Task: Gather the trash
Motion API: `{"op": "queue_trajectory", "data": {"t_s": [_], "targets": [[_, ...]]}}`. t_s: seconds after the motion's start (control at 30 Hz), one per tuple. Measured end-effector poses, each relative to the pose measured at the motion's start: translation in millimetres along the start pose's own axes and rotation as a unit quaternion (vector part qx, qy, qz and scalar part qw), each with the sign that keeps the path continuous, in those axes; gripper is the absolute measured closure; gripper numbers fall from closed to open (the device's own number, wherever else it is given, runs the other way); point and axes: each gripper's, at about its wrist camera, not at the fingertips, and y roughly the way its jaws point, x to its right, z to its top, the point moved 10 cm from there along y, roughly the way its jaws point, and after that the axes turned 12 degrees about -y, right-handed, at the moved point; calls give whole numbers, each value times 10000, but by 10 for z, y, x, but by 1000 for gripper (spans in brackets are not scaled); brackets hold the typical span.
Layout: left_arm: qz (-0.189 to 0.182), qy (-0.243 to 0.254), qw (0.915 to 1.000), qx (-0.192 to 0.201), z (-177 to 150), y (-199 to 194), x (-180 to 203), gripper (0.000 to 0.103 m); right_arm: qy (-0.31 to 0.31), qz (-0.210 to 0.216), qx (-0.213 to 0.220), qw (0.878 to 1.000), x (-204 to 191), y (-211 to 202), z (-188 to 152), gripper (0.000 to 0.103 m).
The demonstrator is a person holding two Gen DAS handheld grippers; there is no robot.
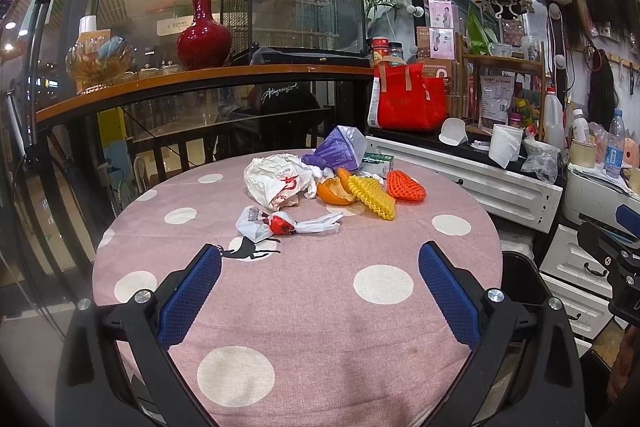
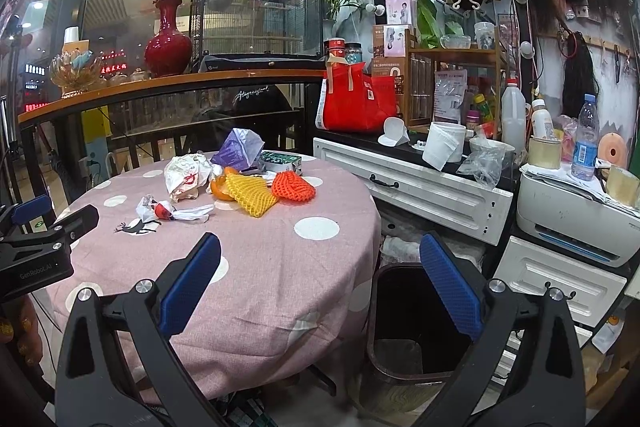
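The left gripper (image 1: pixel 320 263) hangs over the near half of the table with its blue pads spread wide and nothing between them. The right gripper (image 2: pixel 320 259) is equally released and empty, framing the table edge and a dark bin (image 2: pixel 416 319) at lower centre of its view. Judging by this, nothing has been collected yet: the bin looks nearly empty, though its bottom is dim. All the trash sits just above centre: a small knotted bag (image 1: pixel 280 223), a crumpled white bag (image 1: pixel 276 179), orange peel (image 1: pixel 334 189), yellow (image 1: pixel 374 197) and orange foam nets (image 1: pixel 406 185), and a purple carton (image 1: pixel 340 147). The round table wears a pink dotted cloth (image 1: pixel 304 311). A cluttered white cabinet (image 2: pixel 424 187) fills the right.
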Motion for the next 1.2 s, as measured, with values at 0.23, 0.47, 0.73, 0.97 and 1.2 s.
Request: {"op": "queue_trajectory", "data": {"t_s": [0.23,0.47,0.73,0.97,1.2], "targets": [[6,-7,10000,-1,-7,1,4,6,7,10,-17,10000,-2,8,-10,5],[14,12,10000,-27,-57,17,31,6,17,23,-29,10000,-3,15,-20,5],[11,18,10000,-79,-92,45,39,6,24,32,-54,10000,-3,27,-31,5],[7,16,9999,-128,-89,56,16,6,26,46,-101,9999,-4,50,-49,5],[18,18,9998,-211,-97,87,-3,6,25,51,-161,9999,-9,83,-75,5]]}}
